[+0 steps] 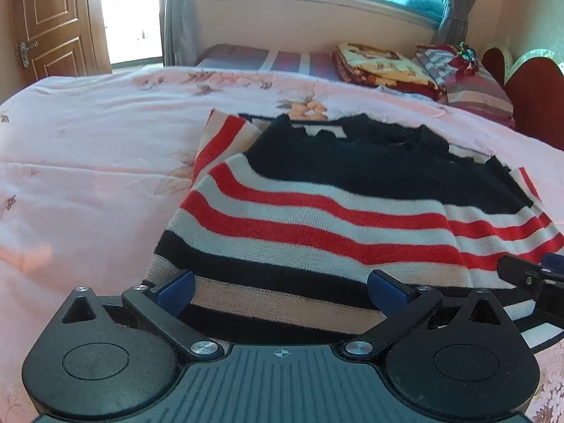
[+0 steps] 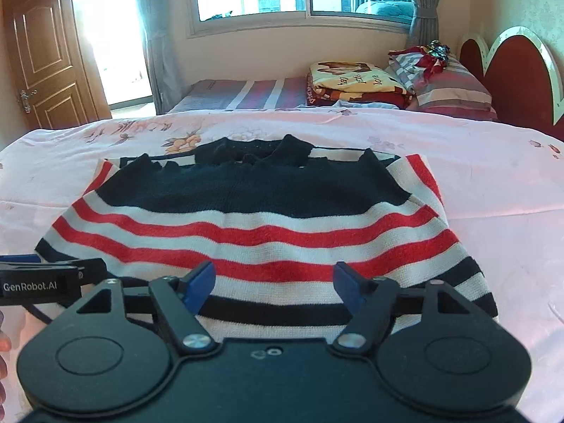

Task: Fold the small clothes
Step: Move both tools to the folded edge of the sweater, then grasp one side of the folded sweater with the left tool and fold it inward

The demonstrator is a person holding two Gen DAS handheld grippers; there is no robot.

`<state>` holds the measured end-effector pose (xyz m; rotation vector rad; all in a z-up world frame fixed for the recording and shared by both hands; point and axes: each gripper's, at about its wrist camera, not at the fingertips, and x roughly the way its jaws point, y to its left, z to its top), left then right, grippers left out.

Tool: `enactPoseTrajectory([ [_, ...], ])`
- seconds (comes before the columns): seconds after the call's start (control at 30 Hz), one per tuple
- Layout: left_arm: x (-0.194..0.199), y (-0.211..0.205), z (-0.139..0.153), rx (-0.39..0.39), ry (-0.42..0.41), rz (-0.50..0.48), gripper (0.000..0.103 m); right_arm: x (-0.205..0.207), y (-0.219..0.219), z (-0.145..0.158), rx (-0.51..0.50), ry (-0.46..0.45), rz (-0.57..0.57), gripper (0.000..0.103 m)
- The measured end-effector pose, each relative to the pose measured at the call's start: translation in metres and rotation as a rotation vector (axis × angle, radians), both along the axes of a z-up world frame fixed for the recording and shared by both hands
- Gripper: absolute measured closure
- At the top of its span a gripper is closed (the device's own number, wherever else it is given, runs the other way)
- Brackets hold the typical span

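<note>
The striped sweater (image 2: 246, 225) lies folded on the pink quilt (image 2: 493, 183), long axis running nine to three. Its near hem sits at twelve o'clock from both the left gripper (image 1: 280, 287) and right gripper (image 2: 275, 282), both spread wide, holding nothing, about equally near.

My sweater (image 2: 261, 225) runs in bands: black at the far end, then red and white stripes, then black and cream stripes nearest me. It lies on my pale pink bedspread (image 2: 493, 183), printed with faded flowers. My grippers are black with blue finger pads (image 2: 199, 283). Far right, the headboard (image 2: 514, 81) is dark red edged in white.
</note>
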<state>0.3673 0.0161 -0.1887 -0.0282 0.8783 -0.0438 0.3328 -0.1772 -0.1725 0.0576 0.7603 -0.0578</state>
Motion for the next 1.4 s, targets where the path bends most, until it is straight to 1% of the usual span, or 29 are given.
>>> enactPoseTrajectory([
  [0.07,-0.001,0.000,-0.006,0.012,-0.011,-0.004,0.000,0.008,0.000,-0.013,-0.027,0.057,-0.011,0.029],
  [0.1,-0.002,-0.001,-0.006,0.019,-0.016,-0.012,0.000,0.010,-0.001,-0.020,-0.026,0.088,-0.015,0.029],
  [0.4,-0.001,0.000,-0.004,0.024,0.013,-0.031,0.000,-0.002,-0.005,-0.013,0.024,0.065,-0.037,0.024],
  [0.57,-0.006,0.006,0.000,-0.004,0.017,-0.030,0.000,-0.006,0.001,-0.006,0.027,0.056,-0.005,0.023],
  [0.7,-0.011,0.012,0.002,-0.025,0.030,-0.002,0.000,-0.008,0.005,-0.005,0.024,0.052,0.013,0.022],
  [0.97,-0.040,0.034,0.005,-0.172,0.056,0.064,0.000,-0.014,0.007,-0.003,0.022,0.044,0.037,0.021],
  [1.17,-0.056,0.051,-0.015,-0.317,0.117,0.144,0.001,-0.018,0.004,-0.006,0.028,0.048,0.034,0.021],
  [1.2,-0.056,0.051,-0.020,-0.328,0.118,0.151,0.004,-0.018,0.002,-0.007,0.031,0.051,0.031,0.021],
  [1.27,-0.055,0.052,-0.025,-0.336,0.073,0.164,0.008,-0.020,0.000,-0.009,0.037,0.054,0.027,0.021],
  [1.4,-0.041,0.058,-0.032,-0.426,0.008,0.203,0.011,-0.020,-0.003,-0.011,0.040,0.053,0.020,0.021],
])
